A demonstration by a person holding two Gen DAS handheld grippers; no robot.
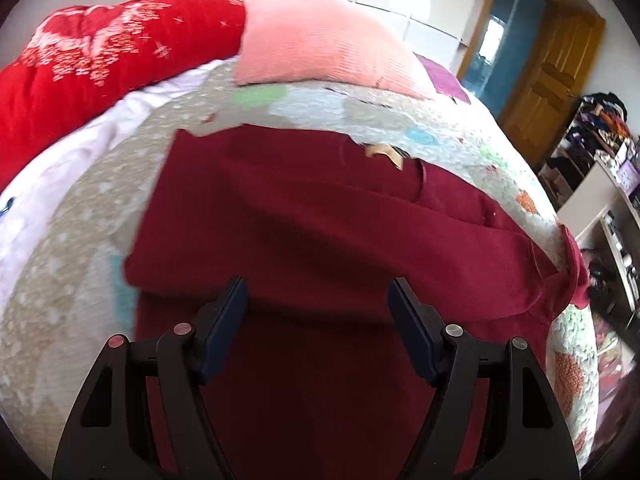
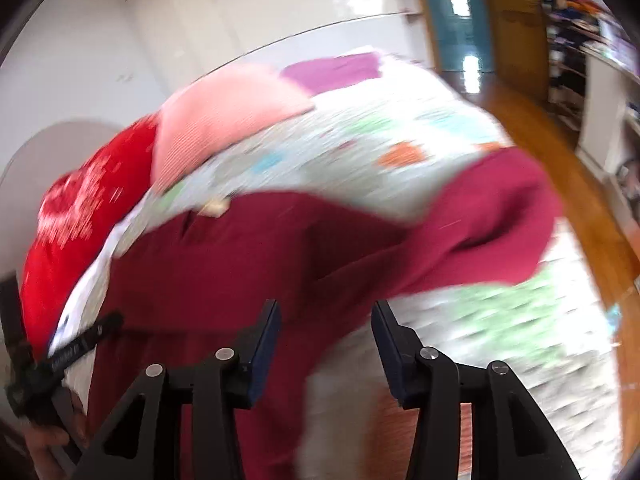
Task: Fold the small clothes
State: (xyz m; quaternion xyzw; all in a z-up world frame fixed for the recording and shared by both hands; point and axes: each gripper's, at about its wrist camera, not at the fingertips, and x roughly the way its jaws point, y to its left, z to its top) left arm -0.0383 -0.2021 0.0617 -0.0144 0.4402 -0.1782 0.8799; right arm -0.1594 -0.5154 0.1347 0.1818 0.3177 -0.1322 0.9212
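Note:
A dark red garment (image 1: pixel 320 232) lies spread on a patterned quilt (image 1: pixel 80 264), with one sleeve folded across its body and the other sleeve reaching the bed's right edge. My left gripper (image 1: pixel 318 304) is open and empty, hovering over the garment's lower middle. In the right wrist view the same garment (image 2: pixel 240 256) shows blurred, its right sleeve (image 2: pixel 492 216) draped toward the bed edge. My right gripper (image 2: pixel 326 320) is open and empty above the garment's lower right edge. The left gripper's body (image 2: pixel 60 360) shows at the far left of that view.
A red patterned blanket (image 1: pixel 100 64) and a pink pillow (image 1: pixel 320 44) lie at the head of the bed. A purple cloth (image 1: pixel 448 78) lies beyond. A wooden door (image 1: pixel 548 76) and cluttered shelves (image 1: pixel 600 152) stand right of the bed.

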